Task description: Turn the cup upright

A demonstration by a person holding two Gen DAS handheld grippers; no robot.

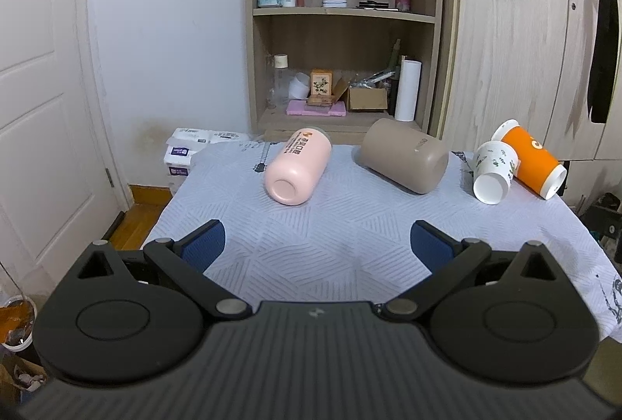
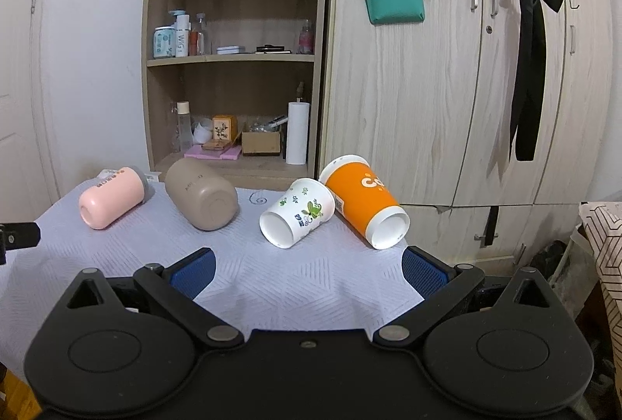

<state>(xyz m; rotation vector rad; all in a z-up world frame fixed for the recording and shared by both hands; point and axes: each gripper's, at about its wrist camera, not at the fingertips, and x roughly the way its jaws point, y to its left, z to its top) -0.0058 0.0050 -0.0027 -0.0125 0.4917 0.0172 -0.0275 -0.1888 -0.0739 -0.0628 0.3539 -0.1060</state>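
Several cups lie on their sides on a table under a pale patterned cloth (image 1: pixel 350 241). From left to right: a pink cup (image 1: pixel 297 165) (image 2: pixel 112 201), a taupe cup (image 1: pixel 404 155) (image 2: pixel 200 194), a white floral paper cup (image 1: pixel 494 171) (image 2: pixel 297 212) and an orange paper cup (image 1: pixel 534 161) (image 2: pixel 363 200). The white cup leans against the orange one. My left gripper (image 1: pixel 317 245) is open and empty, short of the pink and taupe cups. My right gripper (image 2: pixel 307 270) is open and empty, just short of the white and orange cups.
An open wooden shelf unit (image 1: pixel 344 12) with bottles and boxes stands behind the table. Wooden wardrobe doors (image 2: pixel 447 89) are to the right, a white door (image 1: pixel 39 89) to the left. Tissue packs (image 1: pixel 186 148) sit at the table's far left corner.
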